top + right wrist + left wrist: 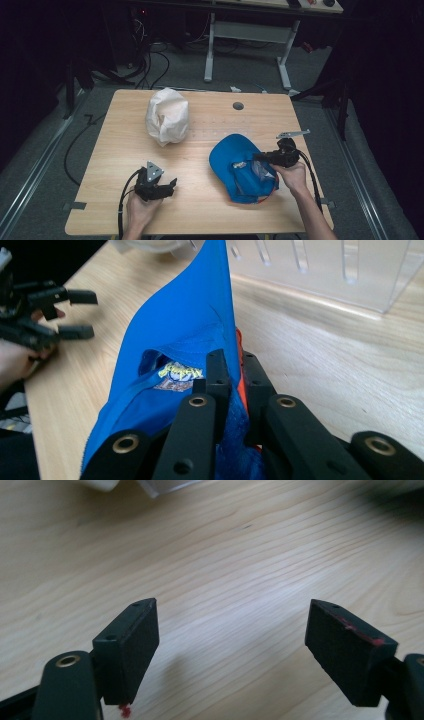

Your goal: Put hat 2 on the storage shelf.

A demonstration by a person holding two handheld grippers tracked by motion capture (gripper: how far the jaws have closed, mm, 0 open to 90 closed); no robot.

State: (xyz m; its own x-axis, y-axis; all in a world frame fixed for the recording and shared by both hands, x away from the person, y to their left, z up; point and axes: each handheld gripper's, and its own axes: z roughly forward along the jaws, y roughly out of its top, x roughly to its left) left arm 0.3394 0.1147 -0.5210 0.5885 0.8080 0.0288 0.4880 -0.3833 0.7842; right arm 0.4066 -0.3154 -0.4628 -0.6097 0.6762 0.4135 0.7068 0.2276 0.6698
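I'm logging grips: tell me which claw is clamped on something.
The right claw, shut on the blue cap; the left claw is open over bare table.

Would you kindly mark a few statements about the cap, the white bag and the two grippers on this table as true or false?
1. The right gripper is shut on the blue cap. True.
2. The left gripper holds the white bag. False: its jaws stand open over bare table, with nothing between them.
3. The white bag lies on the far left part of the table, apart from the cap. True.
4. The cap is red. False: it is blue, with an orange edge showing in the right gripper view.
5. The cap rests on top of the white bag. False: bare wood lies between them.
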